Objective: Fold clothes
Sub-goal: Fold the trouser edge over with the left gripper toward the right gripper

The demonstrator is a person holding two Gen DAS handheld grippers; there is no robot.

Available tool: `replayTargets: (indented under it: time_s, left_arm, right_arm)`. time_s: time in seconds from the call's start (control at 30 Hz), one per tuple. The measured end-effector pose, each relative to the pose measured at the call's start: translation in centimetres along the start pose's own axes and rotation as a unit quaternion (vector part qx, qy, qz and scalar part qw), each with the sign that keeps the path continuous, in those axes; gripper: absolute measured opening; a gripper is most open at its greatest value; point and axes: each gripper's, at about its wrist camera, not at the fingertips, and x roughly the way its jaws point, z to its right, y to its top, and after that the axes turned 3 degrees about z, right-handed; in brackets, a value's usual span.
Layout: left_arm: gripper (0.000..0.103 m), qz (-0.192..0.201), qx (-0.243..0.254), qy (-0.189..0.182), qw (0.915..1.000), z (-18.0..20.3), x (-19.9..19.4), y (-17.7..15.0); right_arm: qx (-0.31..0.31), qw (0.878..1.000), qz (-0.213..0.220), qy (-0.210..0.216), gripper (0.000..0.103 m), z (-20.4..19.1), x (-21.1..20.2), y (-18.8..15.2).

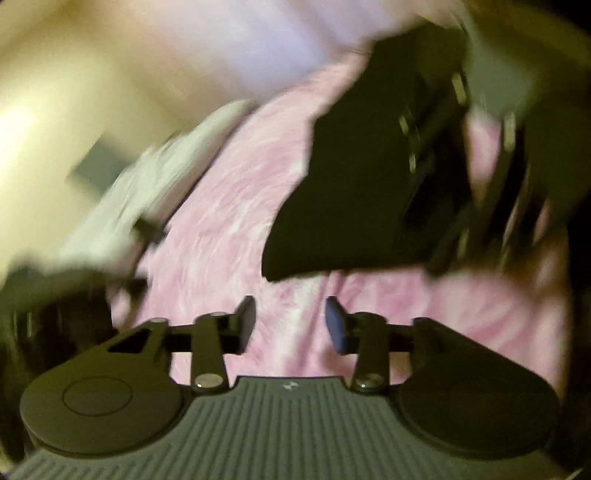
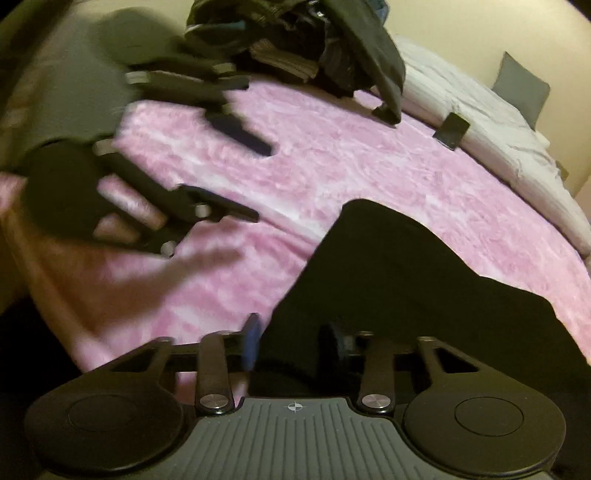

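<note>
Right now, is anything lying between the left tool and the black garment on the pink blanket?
Nothing visible: only bare pink fuzzy blanket separates the left tool, empty, from the black garment. The right tool is at the garment's other edge.

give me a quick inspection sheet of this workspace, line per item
surface: pink blanket spread over a bed, mostly bare.
job's things: black garment lying on the blanket in front of the right gripper, its near edge between the fingers; whether the pads press on it cannot be told.
clutter: pile of dark clothes at the far edge; small dark flat object by the white bedding.
grippers: left gripper open over the blanket, nothing between its fingers.
cables: nothing seen.
surroundings: cream wall, grey pillow. Left wrist view is blurred.
</note>
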Motion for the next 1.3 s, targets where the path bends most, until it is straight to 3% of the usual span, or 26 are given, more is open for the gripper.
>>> replayTargets:
  time_s: [0.07, 0.17, 0.37, 0.43, 0.5, 0.57, 0.67, 0.87, 1.03, 1.2, 1.3]
  left_arm:
    - [0.047, 0.007, 0.066, -0.017, 0.9977, -0.2, 1.9, -0.6]
    - [0.06, 0.032, 0.128, -0.028, 0.9909, -0.2, 3.9, -1.0]
    - [0.061, 0.084, 0.191, -0.037, 0.9773, 0.3, 6.1, -0.4]
    - [0.051, 0.097, 0.215, -0.039, 0.971, 0.6, 6.7, 0.0]
    - [0.027, 0.092, 0.246, -0.034, 0.9644, 1.1, 7.7, 0.5]
    - [0.021, 0.094, 0.267, -0.029, 0.9587, 1.1, 8.4, 0.6]
    - [0.015, 0.106, 0.283, -0.027, 0.9527, 0.6, 8.8, 0.3]
    - [0.013, 0.1, 0.313, -0.025, 0.9443, -0.2, 10.5, -1.1]
    - [0.013, 0.098, 0.314, -0.015, 0.944, 0.0, 11.0, -2.0]
    - [0.019, 0.067, 0.288, 0.012, 0.9552, -0.4, 10.1, -3.0]
    - [0.04, 0.08, 0.277, 0.019, 0.9573, -0.2, 7.7, -3.2]
  right_arm:
    - [-0.022, 1.0, -0.004, -0.012, 0.017, -0.2, -0.6, -0.1]
    - [-0.04, 0.999, -0.006, -0.025, 0.014, -0.1, -1.8, -0.2]
    - [-0.036, 0.999, 0.0, -0.034, 0.011, 1.1, -4.1, -1.3]
    - [-0.024, 0.999, 0.004, -0.031, 0.012, 1.5, -4.5, -1.4]
    - [-0.019, 0.999, 0.006, -0.03, 0.011, 1.7, -4.9, -1.4]
    - [-0.019, 0.999, 0.008, -0.031, 0.011, 1.8, -5.2, -1.5]
    - [-0.018, 0.999, 0.01, -0.032, 0.011, 2.0, -5.7, -1.9]
    - [-0.021, 0.999, 0.016, -0.029, 0.011, 1.6, -5.4, -2.3]
    - [-0.006, 0.999, 0.021, -0.025, 0.011, 1.6, -5.5, -2.3]
    - [0.011, 0.999, 0.025, -0.02, 0.011, 2.0, -5.7, -2.2]
    - [0.023, 0.999, 0.029, -0.017, 0.011, 2.3, -5.8, -2.0]
